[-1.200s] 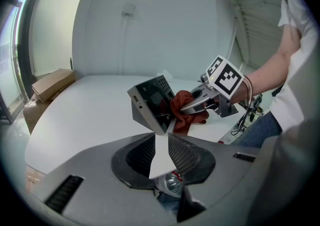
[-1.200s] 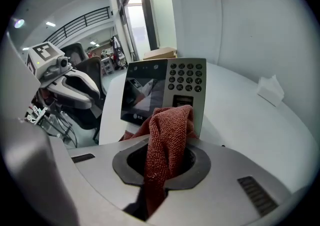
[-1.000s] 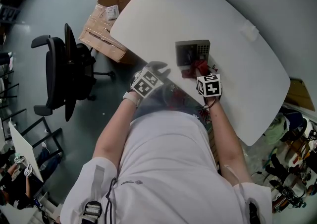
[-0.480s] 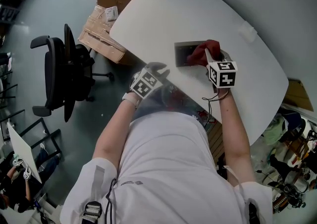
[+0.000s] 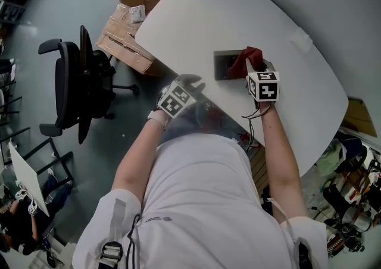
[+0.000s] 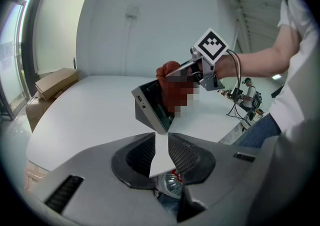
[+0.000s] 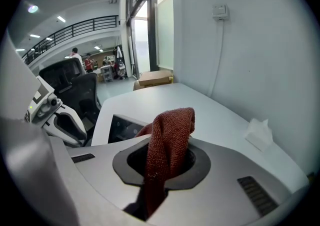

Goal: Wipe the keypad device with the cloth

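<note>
Red cloth is clamped in the right gripper and laid against the keypad device, which is set on the white table. The left gripper is held parted and empty.

the dark red coarse-woven cloth looks rough, nubbly and matt, unlike the smooth, matt grey plastic of the right gripper around it. the grey wedge-shaped keypad device has a dull, plastic-looking casing, and the white table top under it is smooth with a faint sheen. the brown cardboard boxes are plain matt paperboard.
</note>
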`<state>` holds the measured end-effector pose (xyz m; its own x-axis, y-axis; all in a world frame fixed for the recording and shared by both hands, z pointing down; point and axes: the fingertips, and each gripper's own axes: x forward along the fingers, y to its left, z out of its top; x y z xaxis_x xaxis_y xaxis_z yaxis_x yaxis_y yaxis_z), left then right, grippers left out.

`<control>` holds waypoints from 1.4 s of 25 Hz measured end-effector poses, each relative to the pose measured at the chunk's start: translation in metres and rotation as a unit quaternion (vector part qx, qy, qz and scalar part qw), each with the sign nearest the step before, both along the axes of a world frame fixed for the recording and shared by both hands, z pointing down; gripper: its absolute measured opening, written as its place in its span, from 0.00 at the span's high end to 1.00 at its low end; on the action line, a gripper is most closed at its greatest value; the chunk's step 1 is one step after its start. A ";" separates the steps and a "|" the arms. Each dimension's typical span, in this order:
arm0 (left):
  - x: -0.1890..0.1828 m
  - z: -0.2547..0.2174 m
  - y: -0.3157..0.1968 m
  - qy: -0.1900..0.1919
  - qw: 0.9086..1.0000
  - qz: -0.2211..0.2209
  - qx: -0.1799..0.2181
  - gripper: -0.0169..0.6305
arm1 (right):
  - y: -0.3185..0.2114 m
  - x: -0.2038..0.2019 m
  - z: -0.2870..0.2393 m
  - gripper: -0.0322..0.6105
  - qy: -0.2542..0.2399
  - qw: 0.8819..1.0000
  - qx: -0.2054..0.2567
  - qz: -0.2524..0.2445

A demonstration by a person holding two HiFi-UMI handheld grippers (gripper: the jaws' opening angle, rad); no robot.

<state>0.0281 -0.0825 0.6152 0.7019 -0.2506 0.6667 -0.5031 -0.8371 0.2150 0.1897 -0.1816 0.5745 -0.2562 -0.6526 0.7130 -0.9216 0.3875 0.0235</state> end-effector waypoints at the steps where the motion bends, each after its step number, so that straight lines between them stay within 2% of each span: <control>1: -0.001 0.000 -0.001 0.000 1.000 -0.001 0.000 0.87 | 0.000 0.000 0.001 0.87 0.001 1.000 0.003 0.001; 11: 0.002 0.002 0.000 -0.001 1.000 0.002 -0.003 0.87 | 0.011 0.002 0.013 0.87 -0.008 1.000 -0.001 0.010; 24: 0.010 0.003 0.001 0.000 1.000 0.005 -0.003 0.87 | 0.058 0.007 0.063 0.87 0.006 0.998 -0.062 0.003; 35: 0.009 0.004 0.003 -0.004 1.000 0.007 -0.006 0.87 | 0.079 0.008 0.085 0.87 0.008 0.996 -0.089 0.002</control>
